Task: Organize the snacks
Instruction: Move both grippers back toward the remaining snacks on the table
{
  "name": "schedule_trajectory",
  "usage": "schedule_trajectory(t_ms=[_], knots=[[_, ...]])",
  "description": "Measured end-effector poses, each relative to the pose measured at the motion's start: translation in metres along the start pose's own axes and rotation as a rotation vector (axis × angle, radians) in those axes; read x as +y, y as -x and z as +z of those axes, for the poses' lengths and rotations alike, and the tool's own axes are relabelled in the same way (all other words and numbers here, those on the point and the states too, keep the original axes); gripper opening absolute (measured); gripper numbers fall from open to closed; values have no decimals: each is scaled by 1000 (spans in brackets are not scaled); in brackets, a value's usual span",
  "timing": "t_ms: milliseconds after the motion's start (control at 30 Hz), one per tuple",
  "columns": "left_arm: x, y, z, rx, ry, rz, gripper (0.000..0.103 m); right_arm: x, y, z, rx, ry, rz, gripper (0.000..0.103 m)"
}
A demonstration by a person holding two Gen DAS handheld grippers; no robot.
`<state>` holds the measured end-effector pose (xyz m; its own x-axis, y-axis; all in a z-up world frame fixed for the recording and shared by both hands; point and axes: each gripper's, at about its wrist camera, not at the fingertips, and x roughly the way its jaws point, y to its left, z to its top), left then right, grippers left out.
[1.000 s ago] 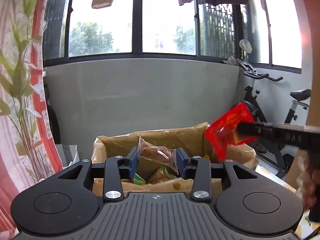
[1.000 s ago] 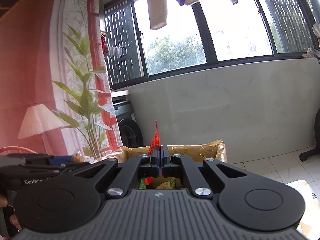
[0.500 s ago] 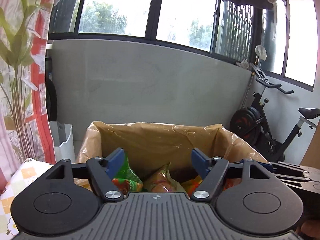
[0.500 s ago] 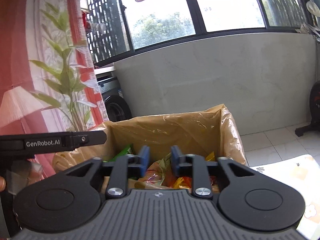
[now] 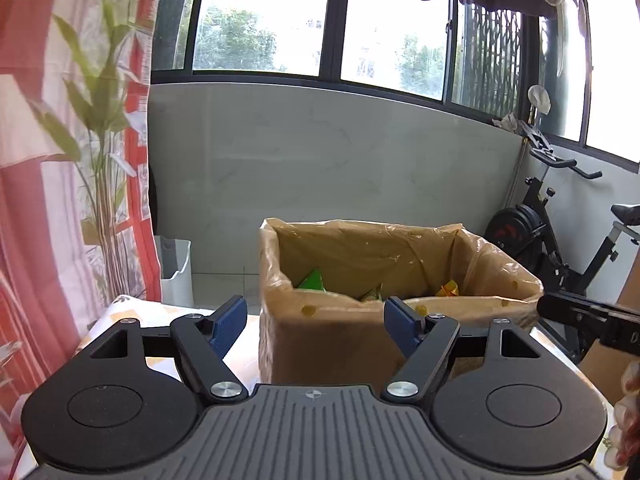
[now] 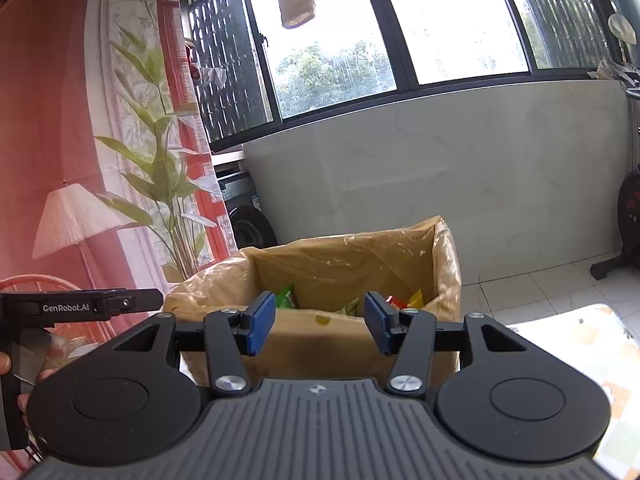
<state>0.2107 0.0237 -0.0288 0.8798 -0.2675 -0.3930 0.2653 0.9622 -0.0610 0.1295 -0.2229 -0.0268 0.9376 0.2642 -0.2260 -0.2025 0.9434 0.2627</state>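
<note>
Both grippers point roughly level, tipped slightly down at the box. The left gripper [image 5: 316, 326] has its blue pads wide apart with nothing between them; the right gripper [image 6: 320, 328] is spread too, a bit narrower, also empty, and its jaws have just been opening. A second ago the left one pinched a clear snack packet and the right a red one; both are gone from the jaws now, and the grippers sit further back from the box. The bag-lined cardboard box [image 5: 332, 344] stands just ahead on the patterned tablecloth [image 6: 592, 344]. The snacks [image 5: 312, 280] inside are mostly hidden by the front wall, only green and yellow corners peeking out.
</note>
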Motion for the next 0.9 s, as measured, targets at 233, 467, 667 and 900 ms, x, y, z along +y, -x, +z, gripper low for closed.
schedule_trajectory(t_ms=[233, 467, 667, 900], knots=[[10, 45, -34, 26, -10, 8, 77, 19, 22, -51, 52, -54, 0, 63], [27, 57, -94, 83, 108, 62, 77, 32, 14, -106, 254, -83, -35, 81], [32, 54, -129, 110, 157, 153, 77, 52, 3, -131, 395, -20, 0, 86], [28, 51, -146, 123, 117, 180, 77, 63, -17, -147, 510, 49, -56, 93]])
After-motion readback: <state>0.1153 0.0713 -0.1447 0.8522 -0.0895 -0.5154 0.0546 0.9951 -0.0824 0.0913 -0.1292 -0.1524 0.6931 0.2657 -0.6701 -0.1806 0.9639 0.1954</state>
